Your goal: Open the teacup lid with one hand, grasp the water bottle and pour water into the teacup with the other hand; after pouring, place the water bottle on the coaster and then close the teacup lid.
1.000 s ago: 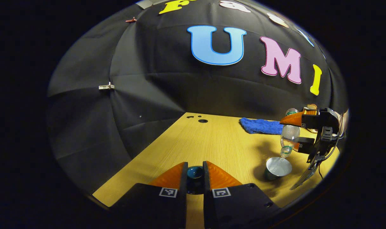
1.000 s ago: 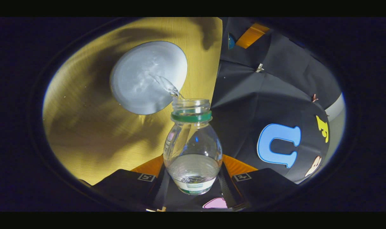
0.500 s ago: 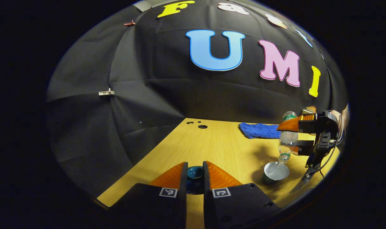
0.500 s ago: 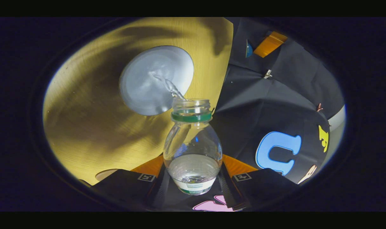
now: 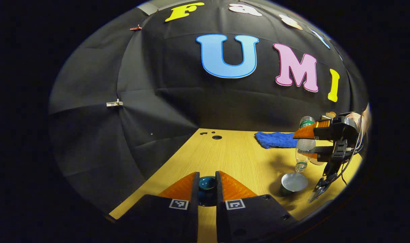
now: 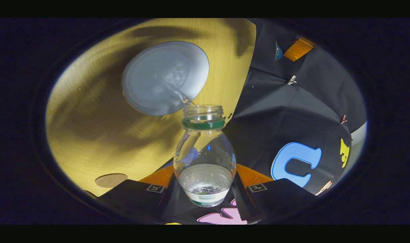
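The coaster (image 6: 111,180) has come further into sight at the edge of the right gripper view. The water bottle (image 6: 204,158) is squeezed between the right gripper (image 6: 205,194) fingers and tipped mouth-down over the open teacup (image 6: 165,78) (a thin stream is being poured in). The teacup lid (image 5: 207,184) is pinched by the left gripper (image 5: 207,189) above the table (image 5: 232,158).

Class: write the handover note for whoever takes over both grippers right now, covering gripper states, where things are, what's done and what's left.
Left gripper: shut on the teacup lid, held off the cup.
Right gripper: shut on the water bottle, tipped over the teacup, water running in.
Coaster: bare on the table.
Done: lid off, pouring under way.
Left: stop pouring, stand the bottle on the coaster, close the lid.
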### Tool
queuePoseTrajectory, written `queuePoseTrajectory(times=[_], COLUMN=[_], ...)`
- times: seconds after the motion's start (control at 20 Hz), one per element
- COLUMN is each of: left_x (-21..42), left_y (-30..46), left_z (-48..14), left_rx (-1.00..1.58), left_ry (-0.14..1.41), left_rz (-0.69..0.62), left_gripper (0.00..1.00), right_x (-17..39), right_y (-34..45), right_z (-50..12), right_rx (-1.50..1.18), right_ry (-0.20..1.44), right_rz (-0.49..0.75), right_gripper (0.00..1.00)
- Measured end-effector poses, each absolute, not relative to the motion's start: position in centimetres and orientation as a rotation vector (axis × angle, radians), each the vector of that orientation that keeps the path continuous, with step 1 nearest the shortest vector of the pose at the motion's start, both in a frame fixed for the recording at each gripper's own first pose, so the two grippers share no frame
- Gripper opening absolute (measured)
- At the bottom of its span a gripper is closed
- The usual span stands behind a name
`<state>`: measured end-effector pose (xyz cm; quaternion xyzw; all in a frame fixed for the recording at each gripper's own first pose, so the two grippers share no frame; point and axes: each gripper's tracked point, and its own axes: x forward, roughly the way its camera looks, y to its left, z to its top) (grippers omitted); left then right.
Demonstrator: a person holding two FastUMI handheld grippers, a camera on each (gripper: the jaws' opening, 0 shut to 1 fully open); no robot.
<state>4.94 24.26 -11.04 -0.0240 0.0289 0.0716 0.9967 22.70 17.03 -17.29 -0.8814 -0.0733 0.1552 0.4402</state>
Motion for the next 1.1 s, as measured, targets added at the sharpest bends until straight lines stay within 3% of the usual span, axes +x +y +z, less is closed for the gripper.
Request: queuePoseTrajectory(times=[0.1, 0.25, 0.55, 0.75, 1.0, 1.1], left_x=[4.9, 4.6, 4.2, 3.8, 3.5, 3.5], left_y=[24.1, 23.9, 23.4, 23.0, 22.5, 22.1], left_z=[-10.8, -10.6, -10.1, -9.8, -9.4, -9.2], left_rx=[-0.044, -0.039, -0.033, -0.029, -0.019, -0.025], left_ry=[0.05, 0.045, 0.039, 0.033, 0.024, 0.018], left_rz=[0.144, 0.139, 0.142, 0.14, 0.134, 0.129], left_gripper=[0.22, 0.25, 0.22, 0.29, 0.22, 0.25], right_x=[22.8, 23.0, 23.0, 23.1, 22.6, 22.6], right_y=[17.0, 17.1, 17.1, 17.1, 16.8, 16.9], right_z=[-17.2, -17.1, -16.7, -16.9, -16.9, -16.9], right_rx=[-2.197, -2.217, -2.246, -2.256, -2.255, -2.255], right_ry=[-0.182, -0.18, -0.176, -0.157, -0.15, -0.148], right_rz=[0.389, 0.398, 0.403, 0.41, 0.406, 0.402], right_gripper=[0.73, 0.73, 0.73, 0.73, 0.73, 0.74])
